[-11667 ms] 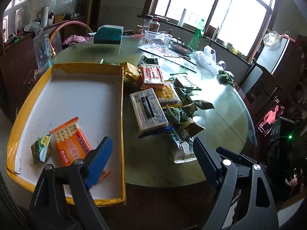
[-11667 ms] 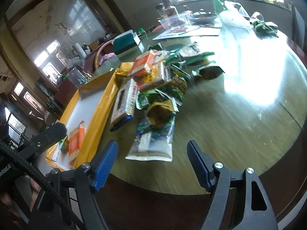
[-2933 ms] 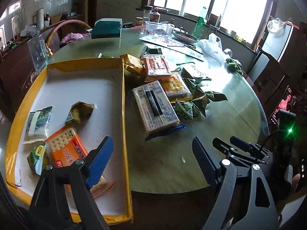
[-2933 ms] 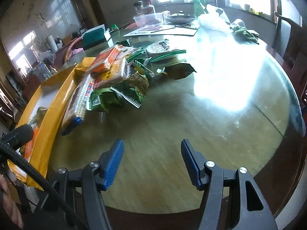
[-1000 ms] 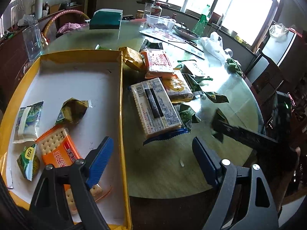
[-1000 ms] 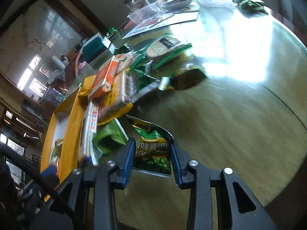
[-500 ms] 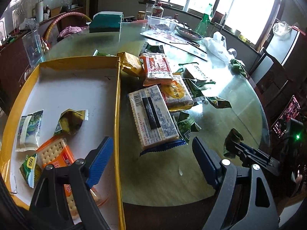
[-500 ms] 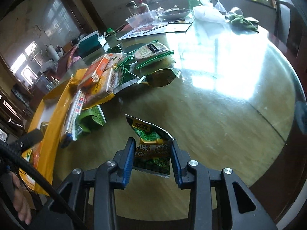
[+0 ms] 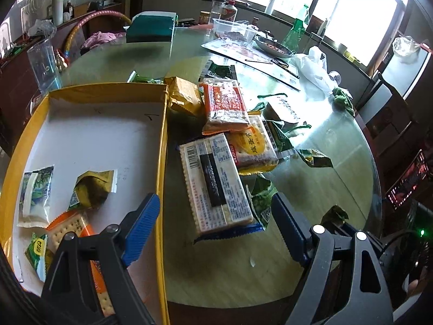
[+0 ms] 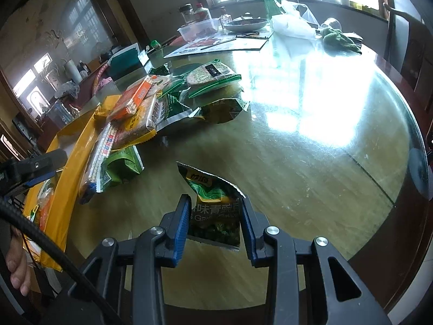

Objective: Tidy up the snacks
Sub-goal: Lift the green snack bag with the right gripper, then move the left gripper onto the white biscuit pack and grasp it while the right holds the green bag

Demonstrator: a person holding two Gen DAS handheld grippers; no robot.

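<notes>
My right gripper [image 10: 215, 203] is shut on a green pea snack packet [image 10: 213, 203] and holds it above the round glass table [image 10: 311, 162]. The packet also shows in the left wrist view [image 9: 335, 214]. My left gripper [image 9: 213, 219] is open and empty, over the right wall of the yellow tray [image 9: 162, 146]. The tray holds several small packets, among them an orange cracker pack [image 9: 73, 224]. A pile of snacks lies right of the tray, with a long white cracker pack [image 9: 215, 181] nearest and a green packet [image 9: 261, 197] beside it.
At the far side of the table stand a clear plastic box [image 9: 234, 29], a metal dish [image 9: 273, 44], a green bottle [image 9: 293, 33], a white plastic bag [image 9: 315, 65] and a teal box [image 9: 150, 28]. A chair [image 9: 389, 108] stands at the right.
My right gripper has closed on the green pea packet and lifted it off the pile toward the table's front edge. My left gripper stays open near the tray.
</notes>
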